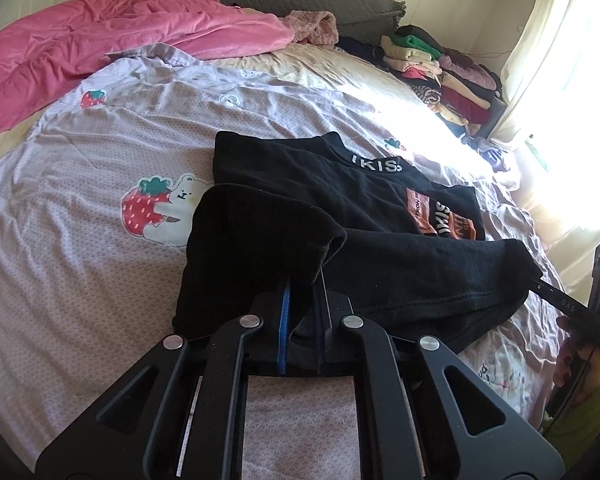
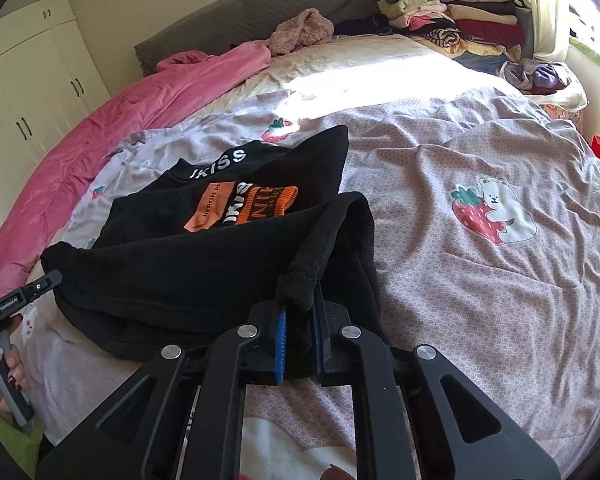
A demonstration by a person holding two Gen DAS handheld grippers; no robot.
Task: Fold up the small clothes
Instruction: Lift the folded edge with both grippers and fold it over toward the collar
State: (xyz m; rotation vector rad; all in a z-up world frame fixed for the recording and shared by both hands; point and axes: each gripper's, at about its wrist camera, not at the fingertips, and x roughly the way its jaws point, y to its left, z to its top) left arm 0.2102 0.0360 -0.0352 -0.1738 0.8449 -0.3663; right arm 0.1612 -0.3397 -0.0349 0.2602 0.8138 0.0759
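Black knit top with white collar lettering and an orange chest patch (image 1: 340, 200) lies on the lilac strawberry-and-bear bedspread (image 1: 80, 152), its near hem lifted: the left gripper (image 1: 304, 292) is clamped on one hem corner and the right gripper (image 2: 300, 300) pinches the other. Each bite looks shallow, so I judge the thick fabric could slip from the blue pads mid-fold, or the two corners could travel unevenly and skew the crease. Farther off, the folded clothes stack (image 1: 440, 68) sits clear.
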